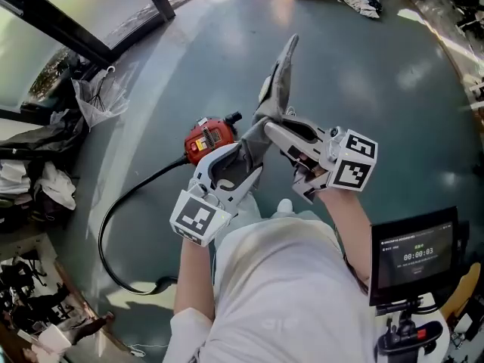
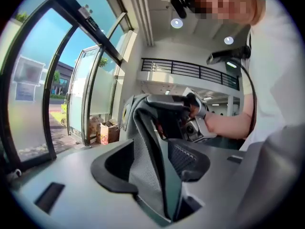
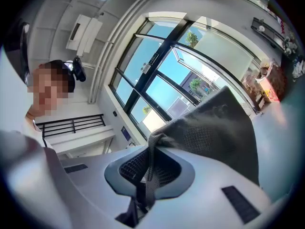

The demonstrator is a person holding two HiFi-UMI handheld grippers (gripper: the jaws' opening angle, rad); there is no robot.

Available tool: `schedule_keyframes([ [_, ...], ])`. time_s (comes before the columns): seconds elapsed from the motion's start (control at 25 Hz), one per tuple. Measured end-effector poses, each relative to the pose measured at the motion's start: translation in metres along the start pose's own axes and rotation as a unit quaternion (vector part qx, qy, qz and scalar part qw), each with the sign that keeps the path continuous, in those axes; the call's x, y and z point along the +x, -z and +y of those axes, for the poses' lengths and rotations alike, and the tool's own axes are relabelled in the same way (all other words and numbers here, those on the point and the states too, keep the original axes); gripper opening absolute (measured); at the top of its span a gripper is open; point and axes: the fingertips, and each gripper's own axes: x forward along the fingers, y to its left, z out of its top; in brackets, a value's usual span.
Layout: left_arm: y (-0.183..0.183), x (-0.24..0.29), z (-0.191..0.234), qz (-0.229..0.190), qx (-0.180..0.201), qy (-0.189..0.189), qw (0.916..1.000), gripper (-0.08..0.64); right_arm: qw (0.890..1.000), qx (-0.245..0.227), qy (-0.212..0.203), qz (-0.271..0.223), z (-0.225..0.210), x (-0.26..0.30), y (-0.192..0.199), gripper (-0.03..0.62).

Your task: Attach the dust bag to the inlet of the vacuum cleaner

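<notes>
Over the grey floor (image 1: 393,82), by the head view, held the dust bag (image 1: 278,82) up in the air between both hands, long axis running away from the body and tapering to a point at the far end. Pinched its near, gathered end with the right gripper (image 1: 276,131), reaching in from the right. Set the left gripper (image 1: 240,161) just below and to the left, aimed up at that same end. Had the vacuum cleaner (image 1: 210,138), red, lying on the floor just beyond the left gripper, left of the bag and lower, so nearer the left hand than the right. Could not make out its inlet from there, nor the bag's mouth. By the left gripper view, had the jaws spread wide, with a grey mesh fold of the bag (image 2: 147,161) hanging down through the gap, loose rather than squeezed by either pad. Saw the right gripper (image 2: 164,106) straight ahead and close, clamped on the top of that fold. By the right gripper view, had the jaws pressed together on a narrow strip of the fabric, with the rest of the bag (image 3: 214,128) fanning up and to the right past one jaw. Judged the coming move to hang on bringing the gathered end down and leftward to the vacuum cleaner, with the left gripper better placed to lead, once closed on the fabric.
</notes>
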Motion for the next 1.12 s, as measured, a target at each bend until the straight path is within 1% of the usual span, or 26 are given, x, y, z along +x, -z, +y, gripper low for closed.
schedule_keyframes([
  [0.04, 0.000, -0.001, 0.014, 0.008, 0.014, 0.003, 0.9999, 0.214, 1.000, 0.000, 0.004, 0.004, -0.002, 0.016, 0.000, 0.028],
  [0.08, -0.002, -0.004, 0.027, 0.008, 0.020, 0.006, 0.9997, 0.216, 1.000, 0.000, 0.008, 0.008, -0.003, 0.031, 0.000, 0.028],
  [0.24, -0.018, -0.016, 0.077, -0.024, -0.006, 0.015, 0.9996, 0.216, 1.000, 0.000, 0.003, 0.021, -0.003, 0.089, 0.000, 0.028],
  [0.32, -0.023, -0.020, 0.099, -0.034, -0.008, 0.003, 0.9994, 0.216, 0.999, 0.003, -0.008, 0.033, -0.003, 0.112, 0.006, 0.028],
  [0.44, -0.026, -0.030, 0.129, -0.049, -0.022, -0.036, 0.9979, 0.212, 0.998, 0.016, -0.024, 0.054, -0.006, 0.138, 0.017, 0.028],
  [0.48, -0.025, -0.034, 0.141, -0.053, -0.032, -0.053, 0.9967, 0.159, 0.997, 0.022, -0.030, 0.062, -0.009, 0.146, 0.020, 0.028],
  [0.52, -0.024, -0.038, 0.152, -0.055, -0.046, -0.070, 0.9950, 0.045, 0.996, 0.029, -0.036, 0.070, -0.013, 0.153, 0.022, 0.028],
  [0.56, -0.021, -0.039, 0.163, -0.055, -0.062, -0.084, 0.9930, 0.019, 0.995, 0.038, -0.043, 0.080, -0.017, 0.160, 0.023, 0.028],
  [0.64, -0.015, -0.039, 0.182, -0.046, -0.086, -0.112, 0.9890, 0.017, 0.991, 0.067, -0.064, 0.099, -0.026, 0.173, 0.024, 0.028],
  [0.72, -0.007, -0.036, 0.197, -0.028, -0.083, -0.137, 0.9867, 0.017, 0.985, 0.108, -0.076, 0.115, -0.040, 0.180, 0.026, 0.030],
  [0.8, 0.000, -0.029, 0.216, -0.012, -0.076, -0.156, 0.9848, 0.017, 0.978, 0.155, -0.078, 0.120, -0.063, 0.185, 0.026, 0.033],
  [0.88, 0.012, -0.014, 0.247, 0.003, -0.072, -0.178, 0.9813, 0.017, 0.971, 0.199, -0.079, 0.108, -0.100, 0.190, 0.020, 0.072],
  [0.96, 0.028, 0.000, 0.274, 0.018, -0.074, -0.198, 0.9772, 0.017, 0.966, 0.231, -0.068, 0.091, -0.141, 0.187, 0.012, 0.095],
  [1.0, 0.034, 0.003, 0.281, 0.027, -0.072, -0.203, 0.9763, 0.017, 0.965, 0.242, -0.056, 0.084, -0.159, 0.181, 0.009, 0.146],
  [1.08, 0.037, 0.003, 0.282, 0.048, -0.045, -0.205, 0.9765, 0.016, 0.963, 0.261, -0.018, 0.070, -0.192, 0.168, 0.003, 0.175],
  [1.12, 0.037, 0.002, 0.280, 0.059, -0.024, -0.204, 0.9769, 0.016, 0.959, 0.277, 0.004, 0.064, -0.209, 0.164, 0.001, 0.239],
])
